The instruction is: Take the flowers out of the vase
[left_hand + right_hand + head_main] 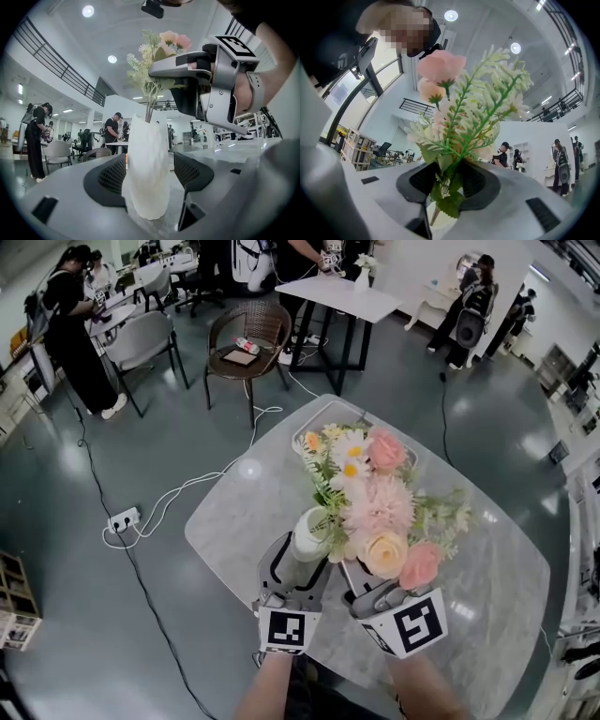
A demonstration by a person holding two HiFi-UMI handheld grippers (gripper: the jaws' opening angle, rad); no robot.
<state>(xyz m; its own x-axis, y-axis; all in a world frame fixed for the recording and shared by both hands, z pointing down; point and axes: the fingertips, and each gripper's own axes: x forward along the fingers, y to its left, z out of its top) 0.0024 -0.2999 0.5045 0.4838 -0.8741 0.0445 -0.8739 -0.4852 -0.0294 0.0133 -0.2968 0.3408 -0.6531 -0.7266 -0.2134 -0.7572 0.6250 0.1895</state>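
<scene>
A white vase (307, 532) stands on the marble table (487, 615), and my left gripper (302, 559) is shut on it from the near side. In the left gripper view the vase (149, 154) fills the gap between the jaws of the left gripper (150, 176). A bunch of pink, cream and white flowers (375, 507) rises from the vase mouth. My right gripper (361, 573) is shut on the flower stems just above the vase rim. In the right gripper view, green stems and leaves (446, 187) are pinched in the right gripper (449, 183), with blooms (440, 65) above.
A clear shallow tray (314, 432) lies on the table behind the flowers. Beyond the table's far edge stand a brown wicker chair (248, 334) and a white table (342, 296). A power strip (124, 518) and cables lie on the floor at left. Several people stand around.
</scene>
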